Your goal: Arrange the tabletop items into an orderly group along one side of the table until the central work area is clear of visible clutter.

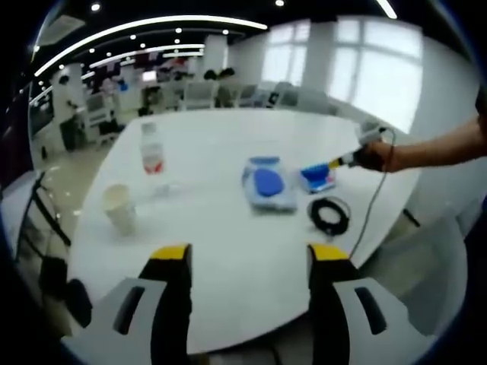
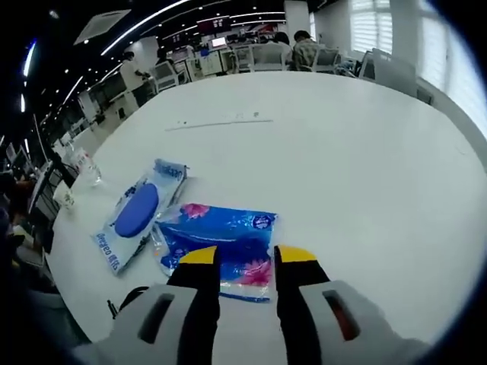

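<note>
**A:** Left gripper view: the left gripper (image 1: 249,258) hangs over the near edge of the round white table (image 1: 228,251), jaws spread apart with nothing between them. What sits beyond?

**B:** Take the wipes pack (image 1: 268,185), pale with a blue oval lid, as the landmark. Well to its left stand a clear bottle (image 1: 152,158) with a red label and, nearer the camera, a paper cup (image 1: 120,207). The bottle's contents cannot be made out, nor can the inside of the cup. Just right of the wipes lies a blue tissue packet (image 1: 316,178), with the right gripper (image 1: 346,160) reaching to it in a person's hand (image 1: 374,155). A coiled black cable (image 1: 329,215) rests near the wipes, toward the table edge.

**A:** And the right gripper view?

**B:** The right gripper (image 2: 247,257) has its yellow-tipped jaws parted over the tissue packet (image 2: 221,237), which sits touching the right side of the wipes pack (image 2: 138,213). The jaws are not clenched on it. The bottle (image 2: 87,169) and cup (image 2: 64,195) are far left of the wipes, near the rim.

**A:** How should the packet handle?

**B:** Likely light and soft, with slick film that crumples; a pinch across a short edge looks safest. The wipes are probably heavier and floppy, best gripped across the body. The bottle and cup look prone to tipping.
</note>
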`<state>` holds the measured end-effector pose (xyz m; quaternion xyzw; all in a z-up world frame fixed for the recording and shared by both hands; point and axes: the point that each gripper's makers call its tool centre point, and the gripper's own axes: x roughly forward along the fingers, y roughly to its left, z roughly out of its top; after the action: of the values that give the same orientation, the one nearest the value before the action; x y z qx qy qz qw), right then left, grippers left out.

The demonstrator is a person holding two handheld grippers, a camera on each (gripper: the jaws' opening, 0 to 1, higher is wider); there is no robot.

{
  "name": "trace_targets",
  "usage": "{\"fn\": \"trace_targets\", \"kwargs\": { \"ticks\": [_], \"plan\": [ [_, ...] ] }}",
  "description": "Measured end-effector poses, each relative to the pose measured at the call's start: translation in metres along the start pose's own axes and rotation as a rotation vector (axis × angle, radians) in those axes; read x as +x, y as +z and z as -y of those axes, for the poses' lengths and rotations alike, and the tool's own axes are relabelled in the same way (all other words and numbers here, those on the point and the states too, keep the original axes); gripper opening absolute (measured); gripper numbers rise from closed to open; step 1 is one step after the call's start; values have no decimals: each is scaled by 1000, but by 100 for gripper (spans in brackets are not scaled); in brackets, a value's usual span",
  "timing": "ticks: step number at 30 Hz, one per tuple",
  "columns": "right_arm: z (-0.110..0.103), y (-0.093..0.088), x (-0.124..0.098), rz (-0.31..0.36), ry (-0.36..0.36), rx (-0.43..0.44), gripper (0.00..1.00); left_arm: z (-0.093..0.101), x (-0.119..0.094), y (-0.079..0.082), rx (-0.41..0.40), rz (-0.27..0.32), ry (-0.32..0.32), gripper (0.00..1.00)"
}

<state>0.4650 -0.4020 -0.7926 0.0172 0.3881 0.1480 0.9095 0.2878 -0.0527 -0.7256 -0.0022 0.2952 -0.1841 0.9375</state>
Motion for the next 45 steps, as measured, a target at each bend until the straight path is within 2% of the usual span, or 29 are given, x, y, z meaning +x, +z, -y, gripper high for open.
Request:
{"fn": "trace_targets", "kwargs": {
  "ticks": [4, 6, 12, 17, 21, 29, 35, 45],
  "plan": [
    [-9, 3, 4, 8, 39, -28, 42, -2, 2, 2, -29, 7, -14, 63],
    [-13, 5, 6, 15, 58, -50, 43, -7, 5, 4, -55, 7, -17, 66],
    [-24, 8, 9, 32, 95, -70, 47, -19, 18, 13, -44, 9, -7, 69],
    [-35, 4, 2, 34, 111, -93, 51, -42, 31, 28, -50, 26, 4, 69],
    [-43, -5, -7, 31, 118, -105, 52, -73, 43, 42, -90, 59, 73, 69],
    [-67, -13, -36, 49, 138, -133, 53, -121, 72, 64, -137, 97, 137, 69],
    [-70, -16, -40, 49, 152, -144, 53, -141, 94, 79, -139, 107, 157, 70],
    [-101, -22, -62, 59, 176, -146, 53, -167, 137, 97, -137, 114, 172, 70]
  ]
}}
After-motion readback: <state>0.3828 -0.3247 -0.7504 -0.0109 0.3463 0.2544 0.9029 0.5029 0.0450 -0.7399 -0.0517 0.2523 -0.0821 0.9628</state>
